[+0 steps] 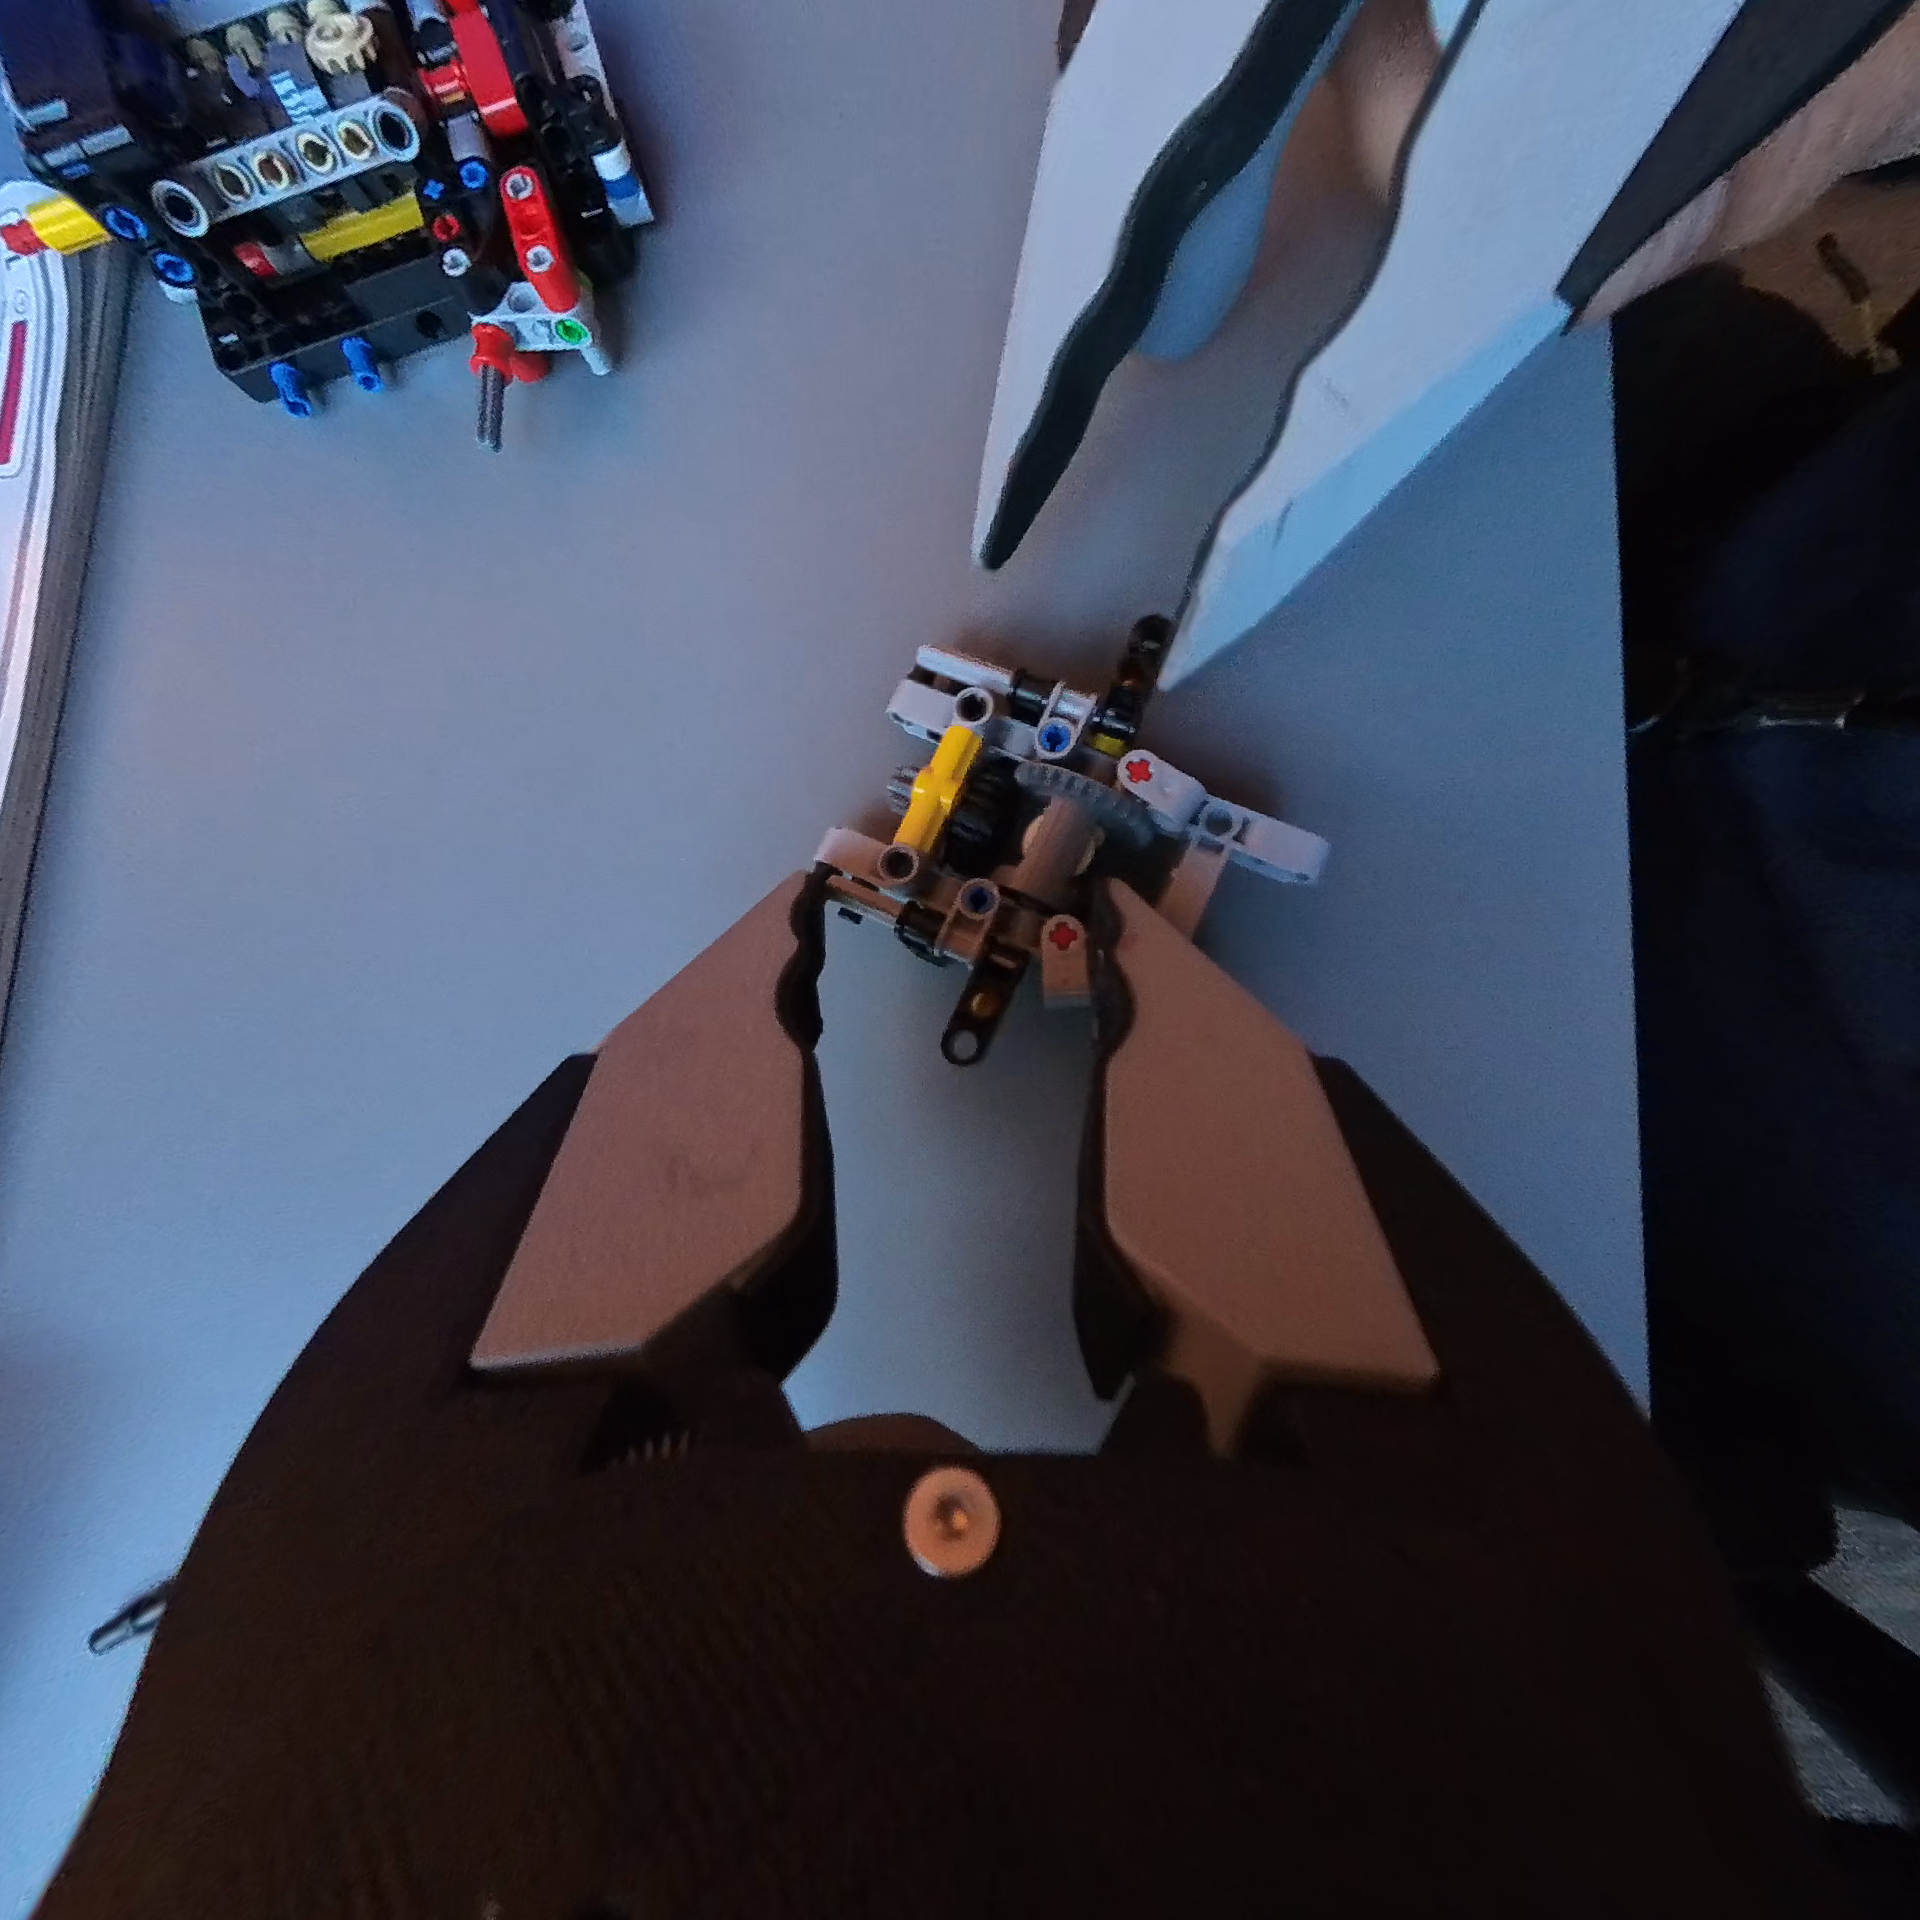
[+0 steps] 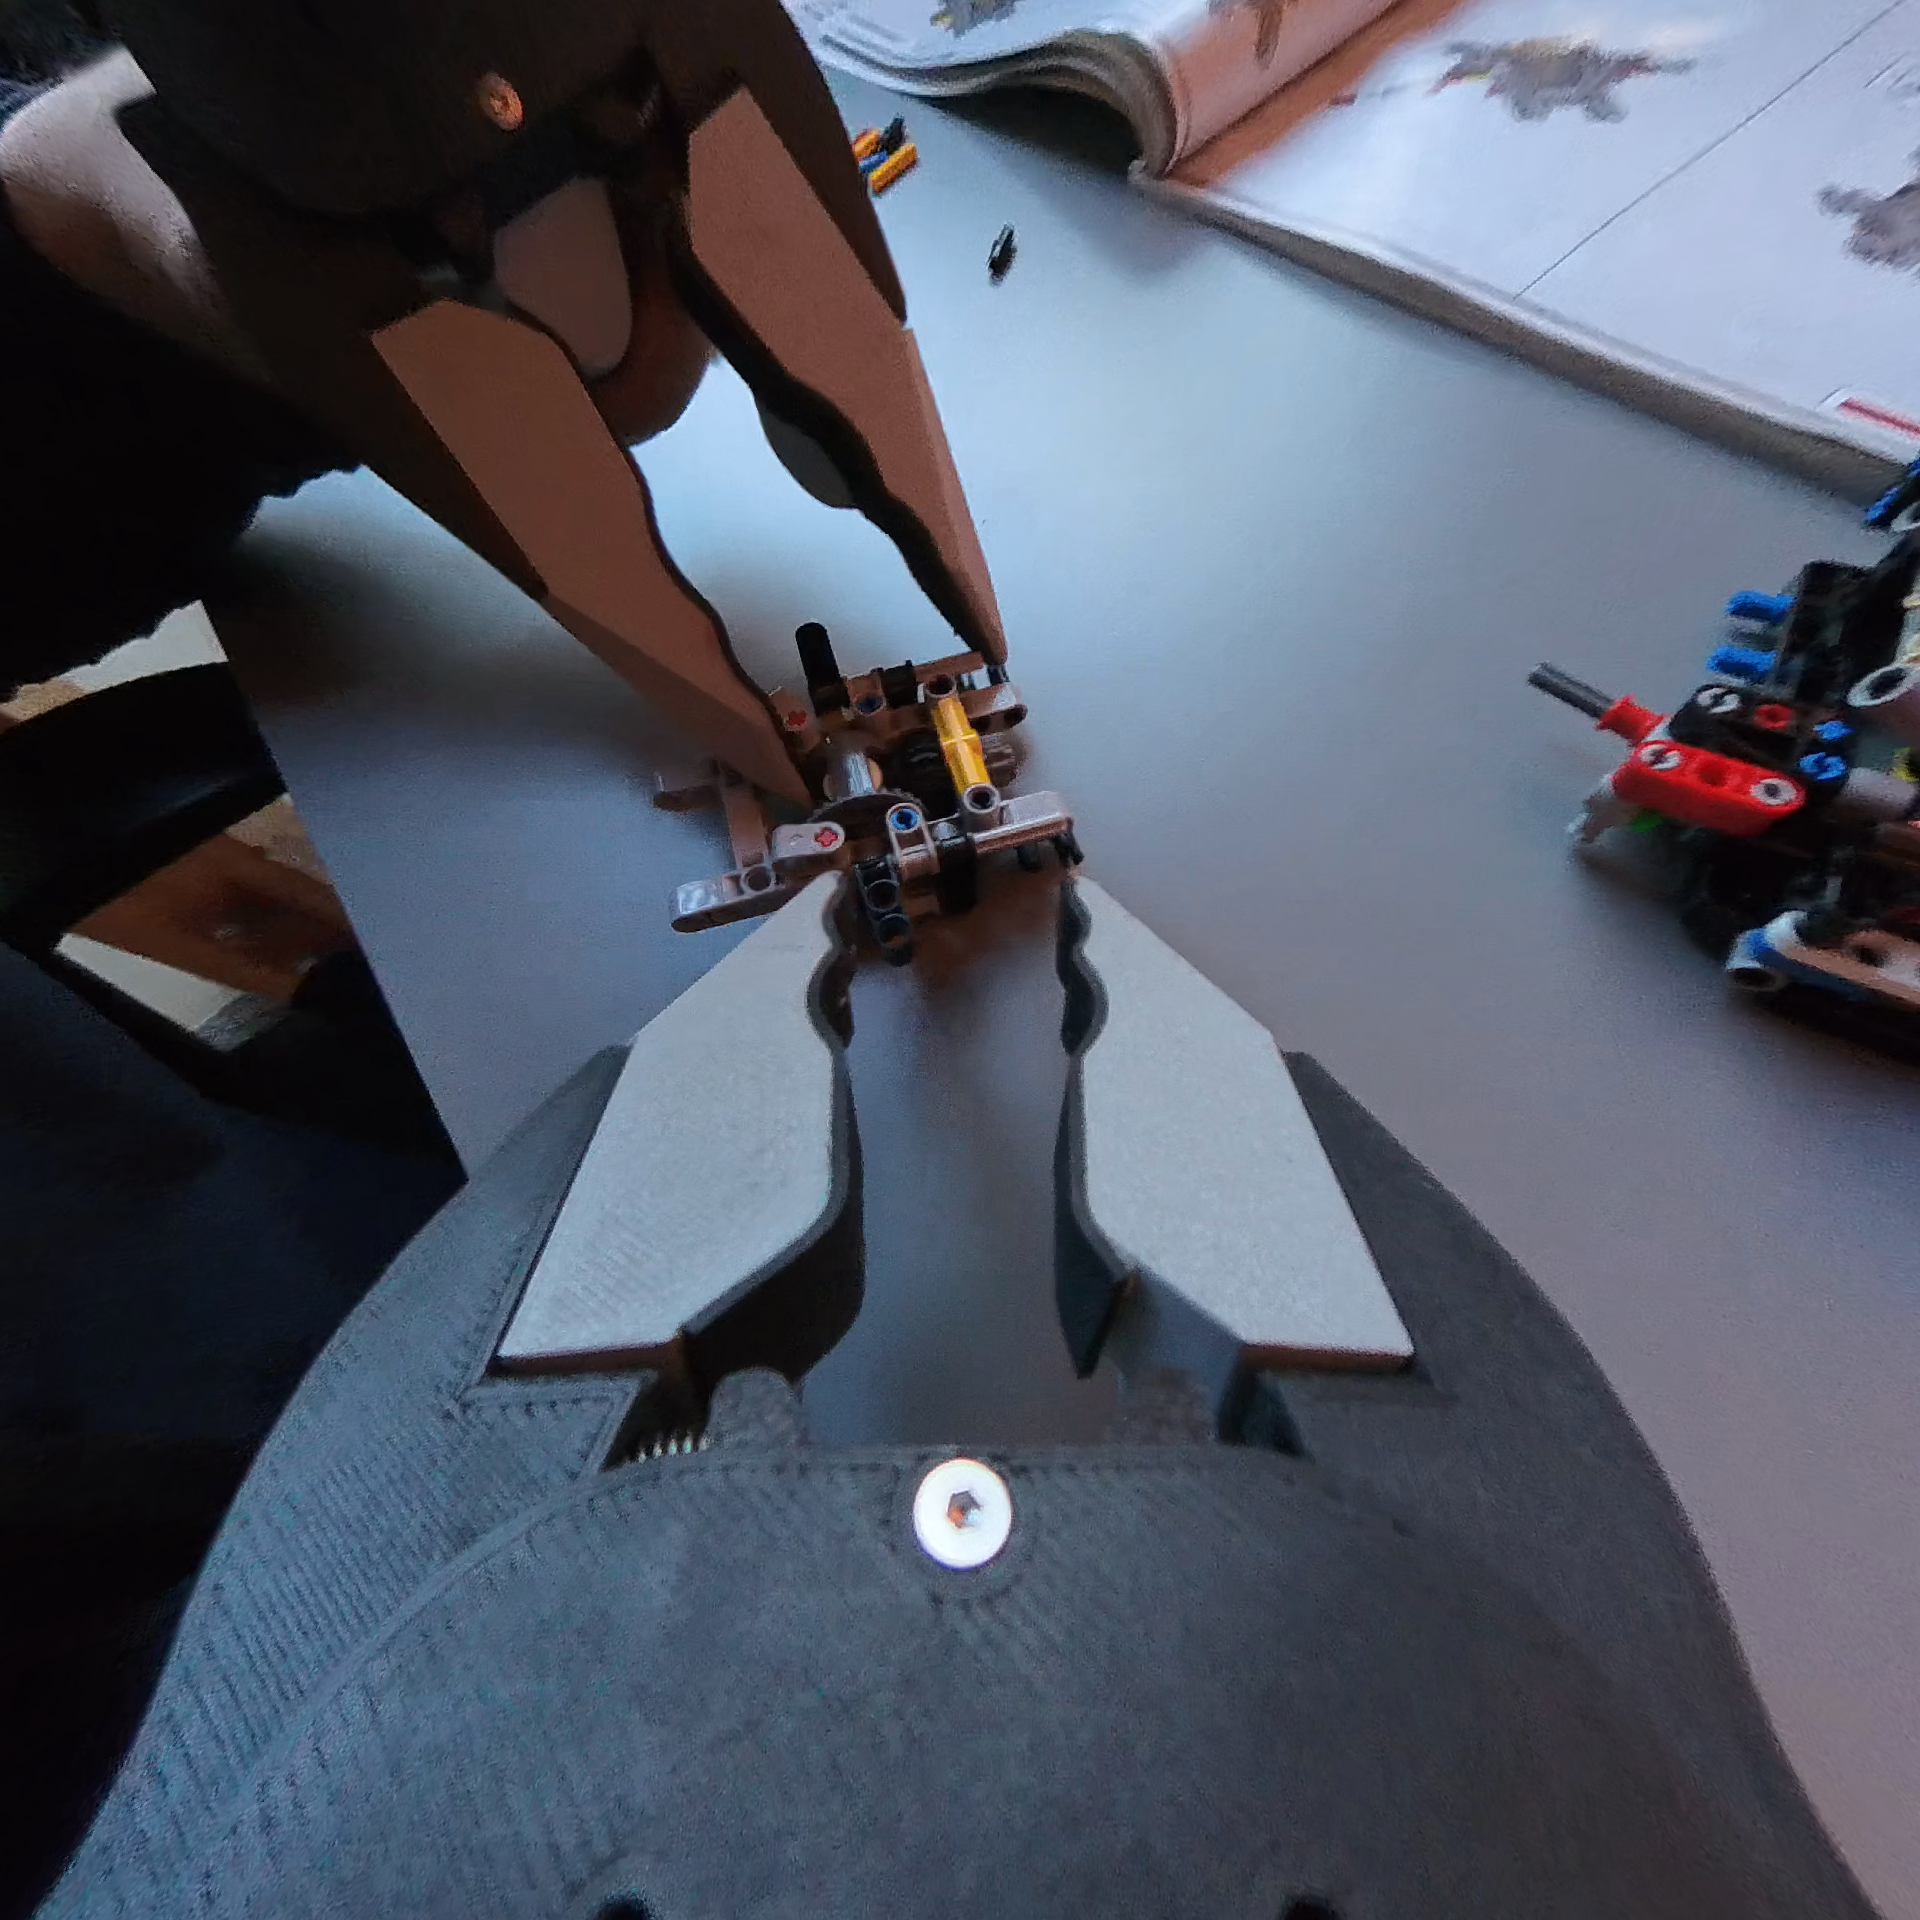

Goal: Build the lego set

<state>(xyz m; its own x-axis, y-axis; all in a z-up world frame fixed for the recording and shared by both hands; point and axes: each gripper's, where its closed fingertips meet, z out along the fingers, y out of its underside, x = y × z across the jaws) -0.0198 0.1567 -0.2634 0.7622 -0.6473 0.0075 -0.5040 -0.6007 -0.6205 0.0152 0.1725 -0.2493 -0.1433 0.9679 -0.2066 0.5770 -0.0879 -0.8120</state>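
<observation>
A small grey beam-and-gear assembly (image 1: 1039, 821) with a yellow connector and red and blue pins lies on the grey table (image 1: 416, 831). My left gripper (image 1: 956, 899) is shut on its near frame, one pad at each end. In the right wrist view the left gripper (image 2: 902, 727) comes down from the upper left onto the assembly (image 2: 914, 769). My right gripper (image 2: 953, 894) is open at the assembly's other side. A black beam (image 2: 883, 914) sticks out between its fingertips, close to the left finger (image 2: 821, 914). The right gripper also shows in the left wrist view (image 1: 1081, 615).
A larger black, red and blue brick model (image 1: 364, 187) stands farther off, also in the right wrist view (image 2: 1766, 810). An open instruction booklet (image 2: 1455, 156) lies at the back. Small loose pieces (image 2: 883, 145) and a black pin (image 2: 1001, 251) lie near it. The table edge (image 1: 1621, 831) runs along the right. Tip to tip, the grippers are about 5 cm apart. The black pin (image 2: 1001, 251) is closer to my left gripper, around 20 cm from its tips; the right tips are 25 cm off.
</observation>
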